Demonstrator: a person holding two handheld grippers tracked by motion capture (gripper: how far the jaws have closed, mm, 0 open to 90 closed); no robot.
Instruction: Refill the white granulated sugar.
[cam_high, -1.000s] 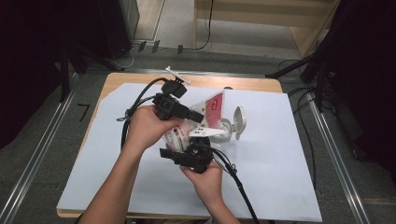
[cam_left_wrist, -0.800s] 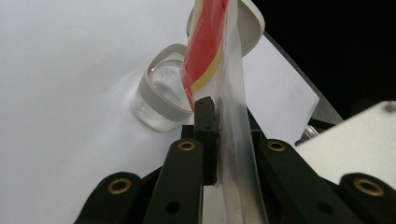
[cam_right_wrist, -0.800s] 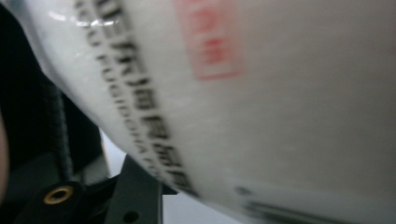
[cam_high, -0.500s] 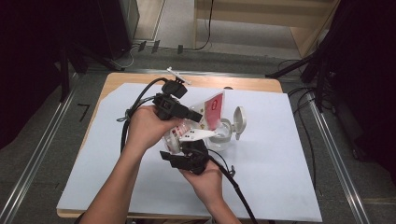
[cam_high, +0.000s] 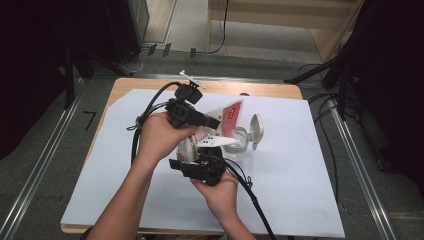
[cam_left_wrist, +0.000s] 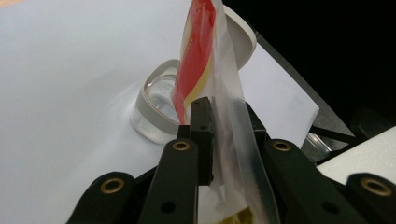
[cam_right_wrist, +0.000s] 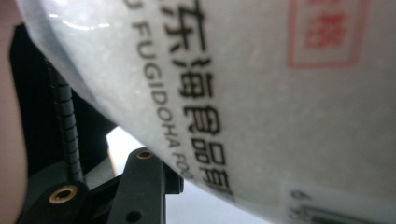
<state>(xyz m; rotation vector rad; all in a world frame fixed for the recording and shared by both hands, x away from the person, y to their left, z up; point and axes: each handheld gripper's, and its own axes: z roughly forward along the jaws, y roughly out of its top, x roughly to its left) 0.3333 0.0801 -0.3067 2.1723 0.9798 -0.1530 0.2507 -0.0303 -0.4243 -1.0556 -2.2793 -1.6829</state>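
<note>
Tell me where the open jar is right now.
In the high view the jar lies on its side on the white sheet, right of centre, at the mouth of the pouch held by the left gripper.

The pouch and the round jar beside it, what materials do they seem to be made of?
The pouch looks like thin flexible plastic film, partly frosted, partly printed red and yellow; it bends and creases between the left gripper's jaws. The jar appears to be clear rigid plastic or glass, as the white sheet shows through its wall. Its hinged lid looks like matte, opaque pale plastic.
</note>
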